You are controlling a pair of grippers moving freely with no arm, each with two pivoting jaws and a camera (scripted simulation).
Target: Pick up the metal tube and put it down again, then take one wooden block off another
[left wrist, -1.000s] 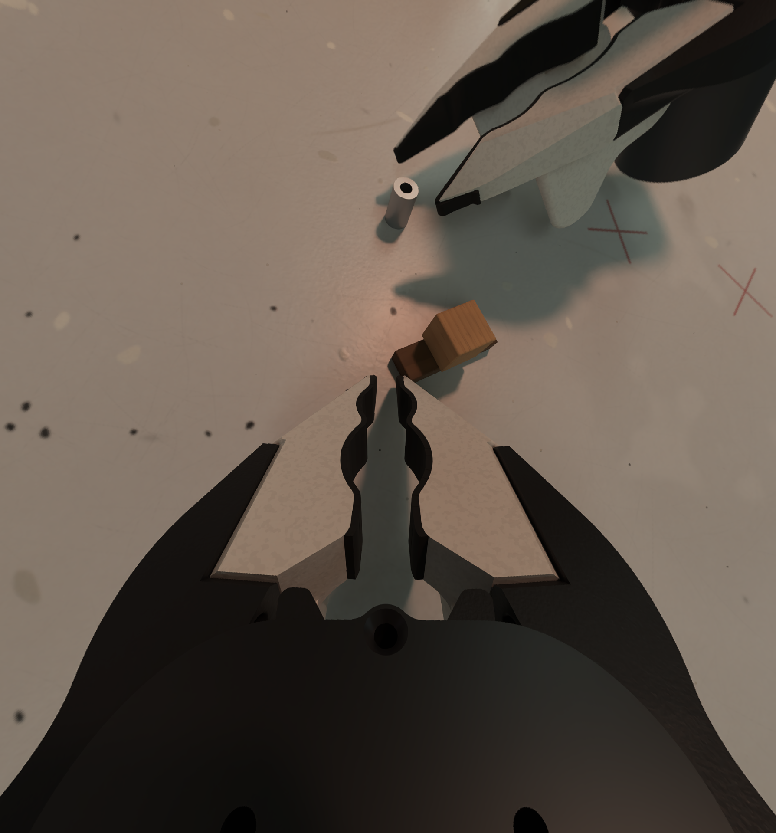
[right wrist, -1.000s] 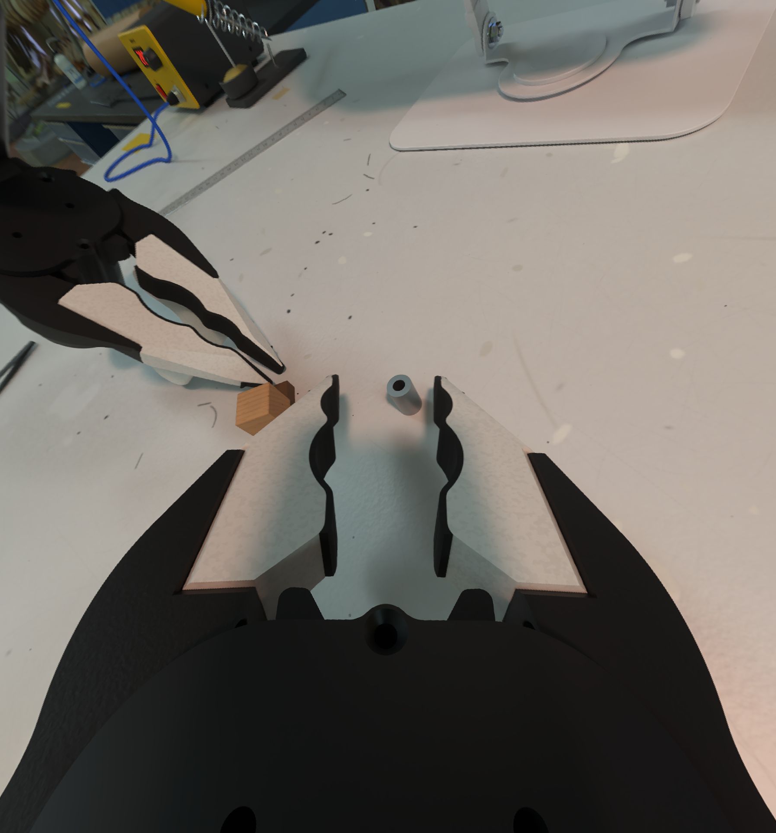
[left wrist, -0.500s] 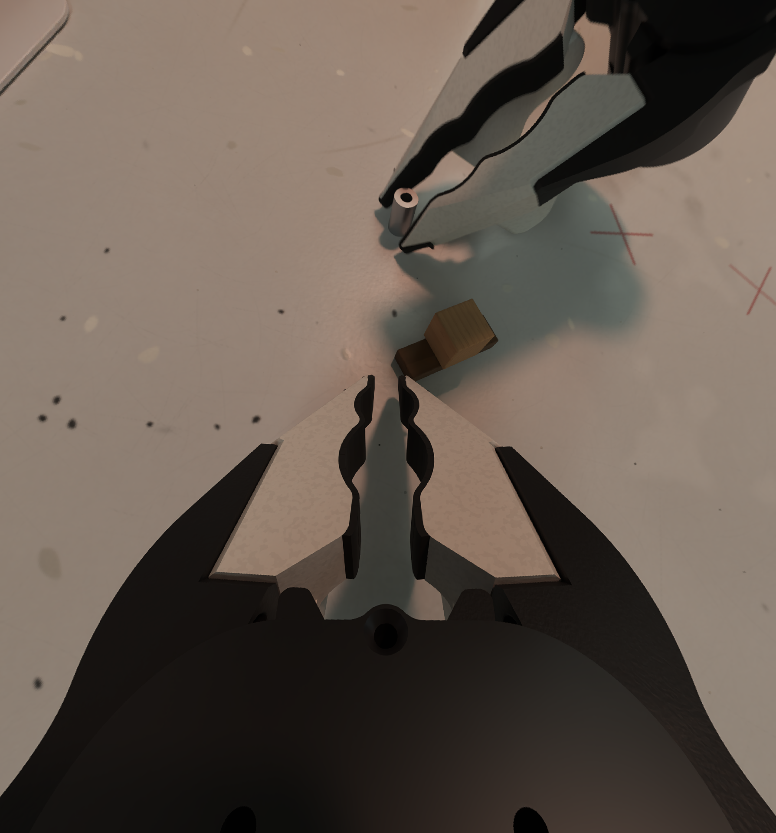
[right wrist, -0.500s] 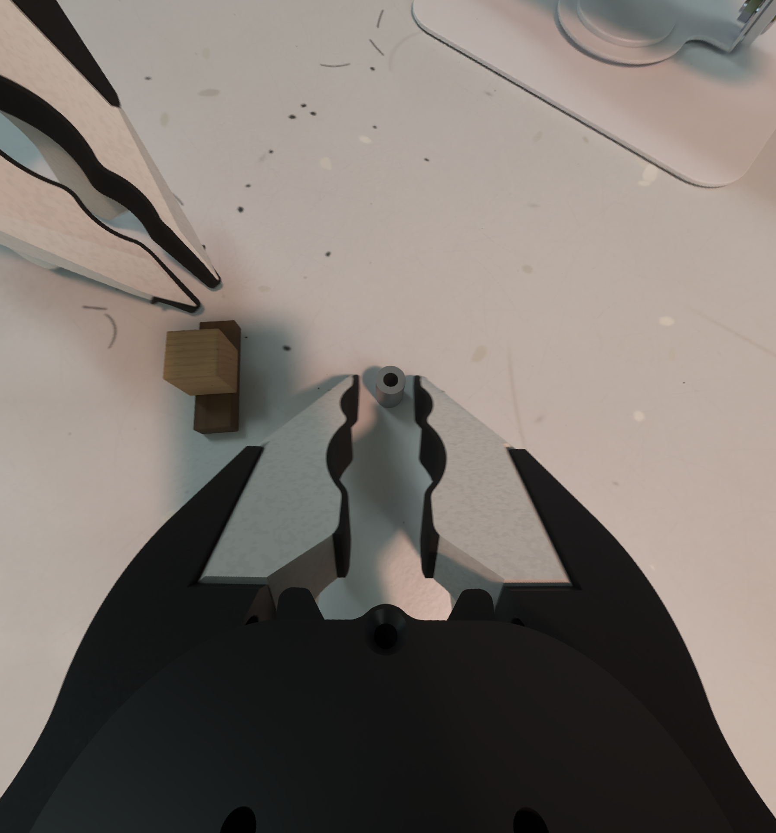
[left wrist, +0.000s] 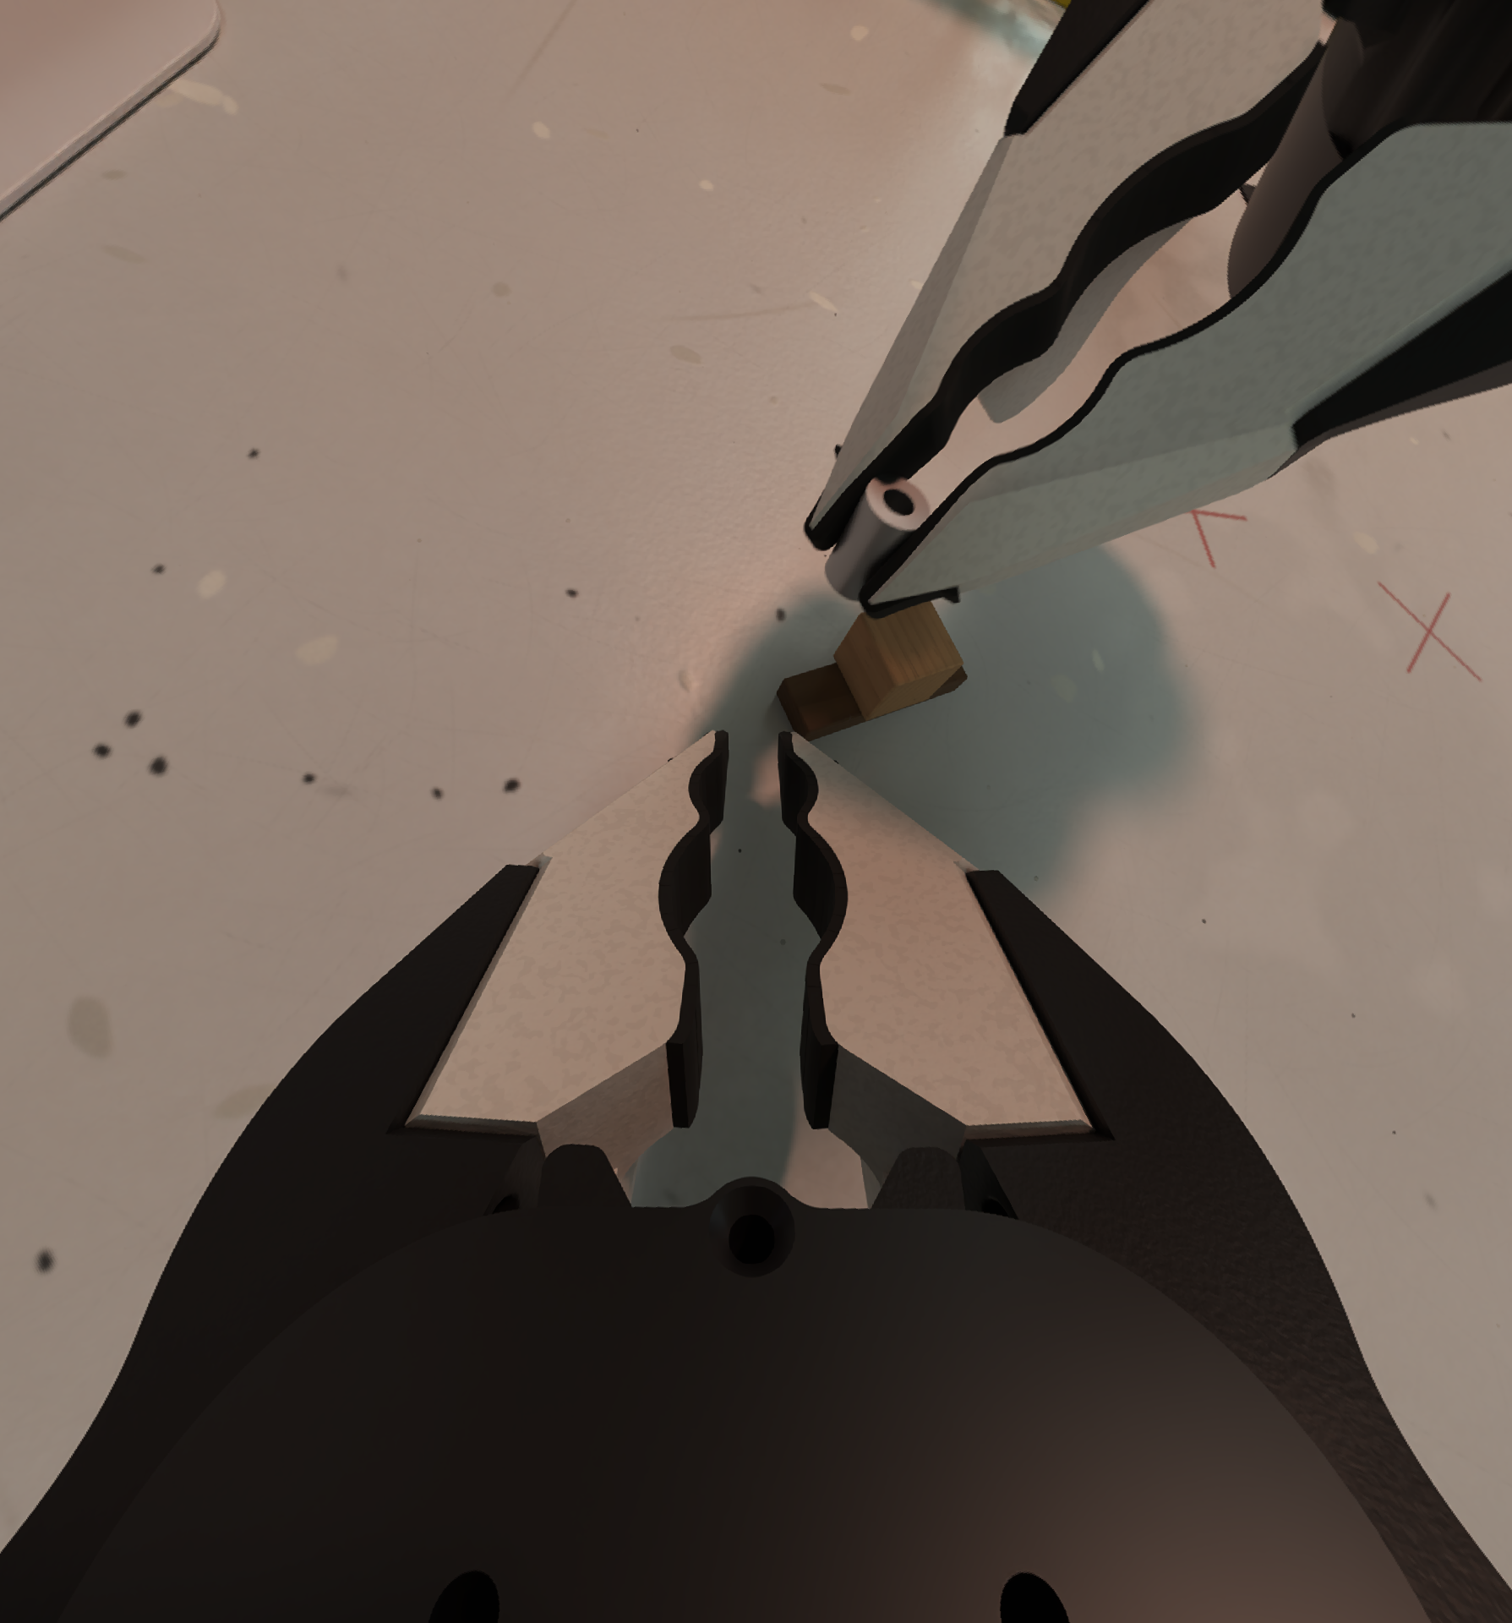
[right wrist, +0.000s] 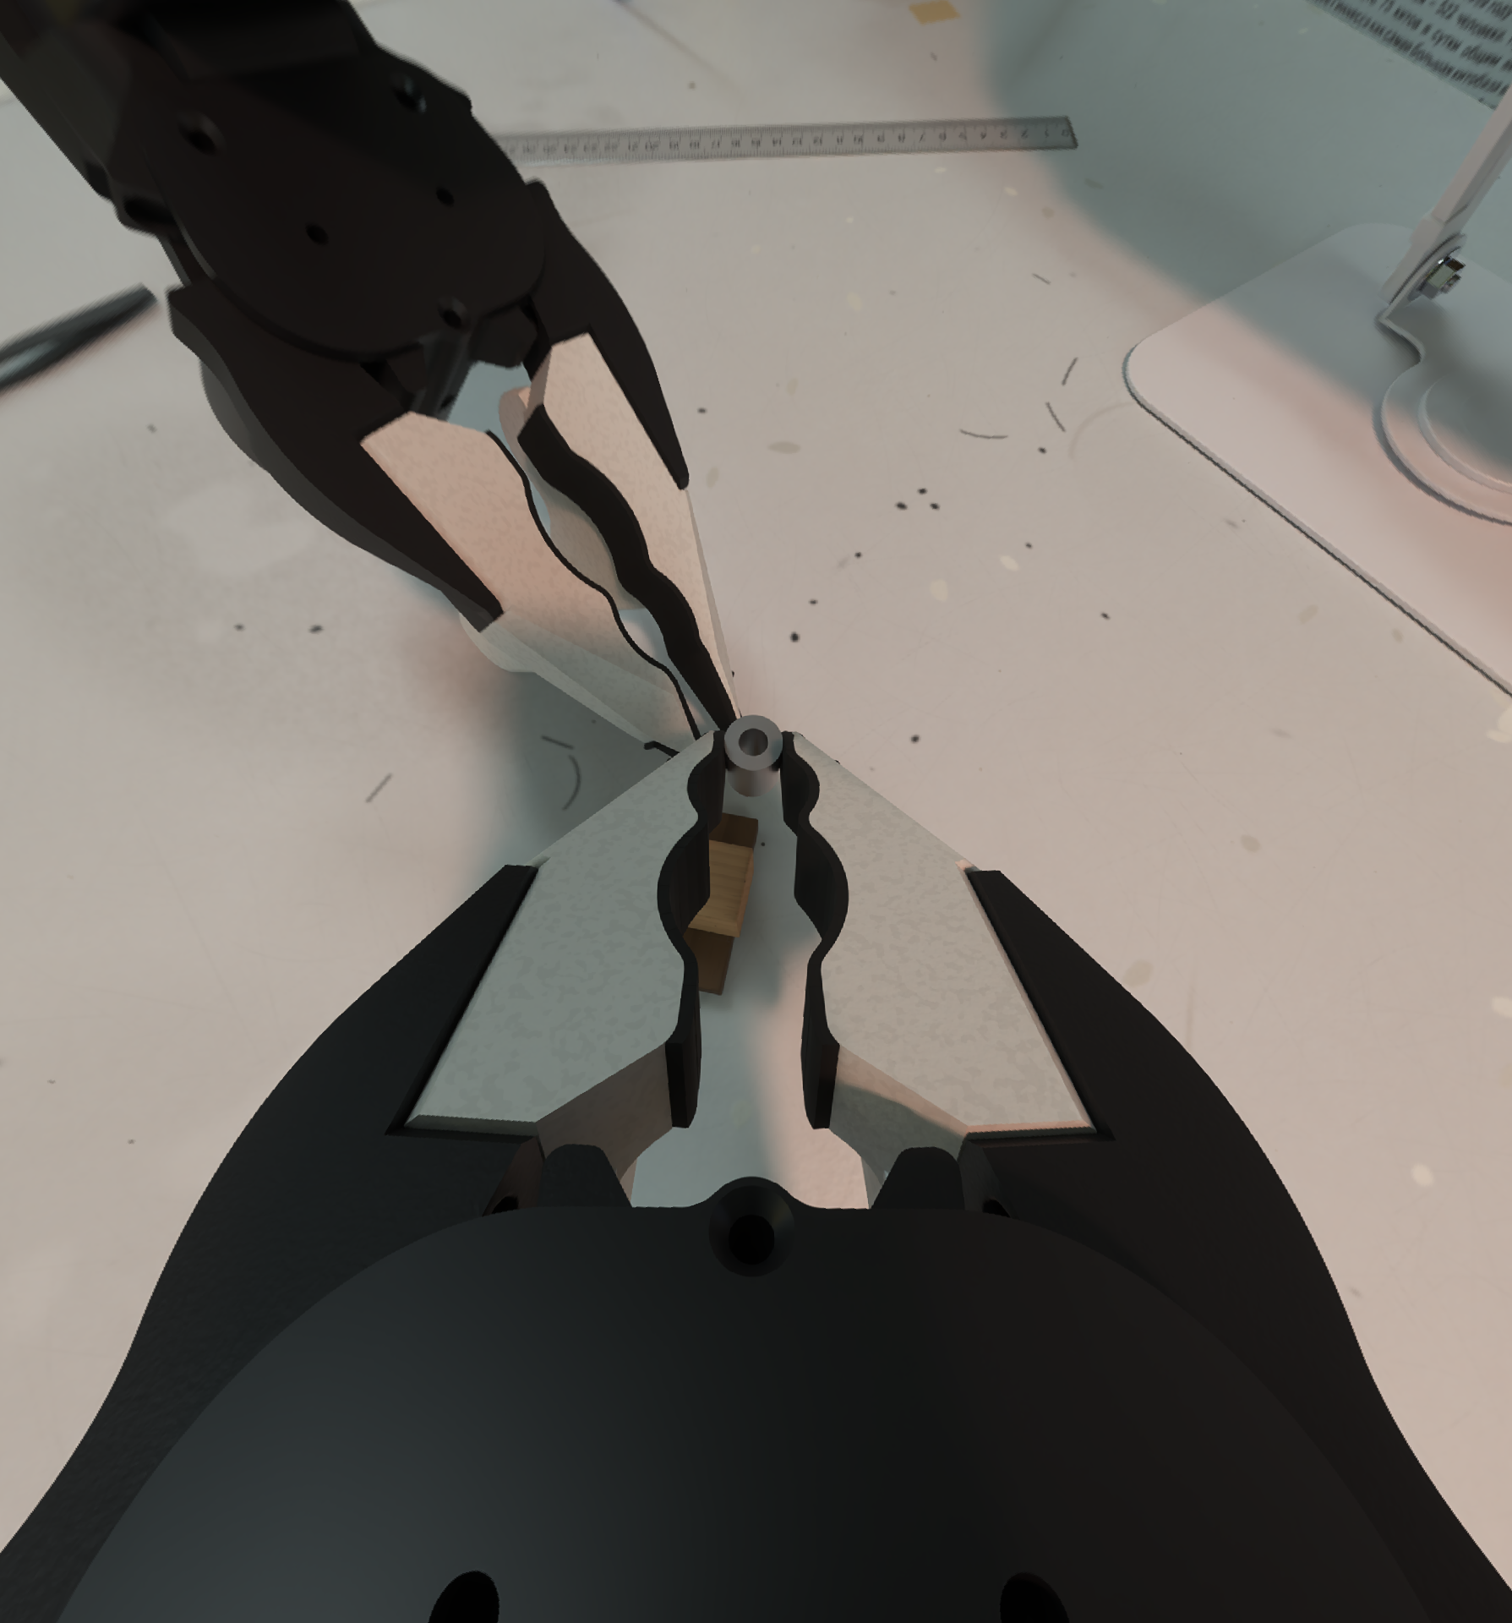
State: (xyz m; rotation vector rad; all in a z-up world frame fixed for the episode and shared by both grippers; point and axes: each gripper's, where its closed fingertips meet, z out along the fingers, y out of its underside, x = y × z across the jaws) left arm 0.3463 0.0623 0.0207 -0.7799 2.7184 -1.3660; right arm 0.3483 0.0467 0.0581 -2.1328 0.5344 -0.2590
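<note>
The right tongs (right wrist: pixel 753 755) are clenched at their very tips on the short grey metal tube (right wrist: pixel 753 757), held upright with its bore facing the camera and lifted off the pale speckled worktop (right wrist: pixel 1086 790) — a tip pinch that probably eases setting it back down. Directly below, mid-frame, sits the light wooden block (left wrist: pixel 897 659) stacked across the darker wooden block (left wrist: pixel 809 696). The left tongs (left wrist: pixel 748 746) hover nearly closed, grasping nothing, just beside that stack — seemingly placed for the unstacking.
</note>
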